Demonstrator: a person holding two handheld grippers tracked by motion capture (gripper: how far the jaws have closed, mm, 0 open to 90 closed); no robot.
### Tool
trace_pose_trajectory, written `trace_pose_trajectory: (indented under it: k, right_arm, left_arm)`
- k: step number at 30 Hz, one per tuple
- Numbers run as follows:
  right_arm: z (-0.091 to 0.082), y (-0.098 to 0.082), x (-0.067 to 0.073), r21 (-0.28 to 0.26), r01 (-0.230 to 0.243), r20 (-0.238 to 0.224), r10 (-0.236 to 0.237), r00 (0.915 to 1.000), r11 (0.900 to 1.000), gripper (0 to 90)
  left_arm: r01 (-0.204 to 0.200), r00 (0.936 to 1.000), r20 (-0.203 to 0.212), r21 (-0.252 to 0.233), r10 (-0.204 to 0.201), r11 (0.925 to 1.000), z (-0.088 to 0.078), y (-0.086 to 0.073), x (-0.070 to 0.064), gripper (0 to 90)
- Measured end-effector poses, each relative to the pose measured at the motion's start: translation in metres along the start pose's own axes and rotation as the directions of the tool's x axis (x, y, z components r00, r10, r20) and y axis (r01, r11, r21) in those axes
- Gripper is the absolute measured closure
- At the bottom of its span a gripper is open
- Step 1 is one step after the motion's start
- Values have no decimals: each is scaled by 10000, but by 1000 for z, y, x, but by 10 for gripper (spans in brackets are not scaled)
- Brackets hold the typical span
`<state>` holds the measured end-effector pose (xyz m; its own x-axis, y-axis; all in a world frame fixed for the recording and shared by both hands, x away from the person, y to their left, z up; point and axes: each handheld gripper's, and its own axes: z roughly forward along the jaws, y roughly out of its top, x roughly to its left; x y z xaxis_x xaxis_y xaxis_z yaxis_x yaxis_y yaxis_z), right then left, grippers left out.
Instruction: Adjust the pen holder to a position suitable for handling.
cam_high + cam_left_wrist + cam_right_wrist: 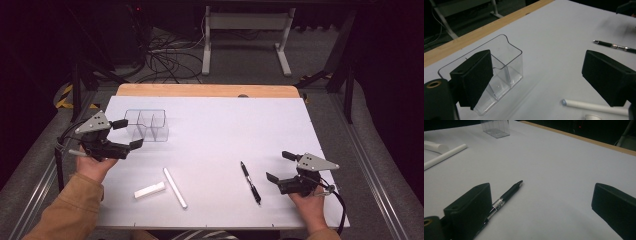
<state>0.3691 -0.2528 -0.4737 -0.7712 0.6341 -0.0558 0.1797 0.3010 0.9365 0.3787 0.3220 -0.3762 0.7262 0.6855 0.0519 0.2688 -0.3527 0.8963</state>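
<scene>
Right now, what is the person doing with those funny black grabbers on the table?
A person holds a grabber in each hand over a white table, and both have their jaws wide open with nothing in them. The left gripper hovers beside a clear plastic organizer. The right gripper sits near a black pen. A white tube and a small white block lie untouched between them.
</scene>
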Motion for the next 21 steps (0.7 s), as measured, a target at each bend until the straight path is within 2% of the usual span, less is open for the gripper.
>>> trace_pose_trajectory:
  k: [2, 4, 6, 7, 8, 11, 12, 14, 19, 21]
  right_arm:
    - [0, 0, 0, 15, -28, -35, 28, 10000, 10000, 37]
    - [0, 0, 0, 23, -31, -39, 31, 10000, 10000, 38]
    - [0, 0, 0, 26, -34, -50, 35, 10000, 10000, 39]
    - [0, 0, 0, 30, -34, -53, 34, 10000, 10000, 39]
    - [0, 0, 0, 29, -31, -56, 32, 10000, 10000, 39]
    - [0, 0, 0, 39, -35, -65, 35, 10000, 10000, 41]
    - [0, 0, 0, 41, -39, -73, 39, 10000, 10000, 41]
    - [0, 0, 0, 41, -37, -81, 37, 10000, 10000, 42]
    - [1, 0, 0, 49, -47, -110, 48, 9999, 10000, 42]
    - [1, 0, 0, 47, -48, -121, 49, 9999, 10000, 43]
  left_arm:
    - [-363, 9993, 55, 265, 362, 9990, 0, 5, -1, 135]
    - [-475, 9989, 80, 378, 472, 9982, 0, 6, -1, 149]
    - [-782, 9968, -102, 782, 792, 9939, 2, 11, -1, 177]
    - [-782, 9968, -102, 782, 792, 9939, 2, 11, -1, 184]
    - [-830, 9960, -243, 1007, 859, 9914, 5, 13, 1, 188]
    - [-782, 9963, -266, 1193, 819, 9898, 8, 14, 5, 202]
    - [-773, 9960, -329, 1429, 828, 9867, 12, 16, 10, 205]
    - [-693, 9967, -300, 1582, 749, 9850, 15, 17, 14, 210]
    - [-491, 9984, -193, 1673, 531, 9847, 21, 21, 23, 218]
    - [-383, 9988, -219, 1918, 432, 9807, 26, 23, 30, 220]
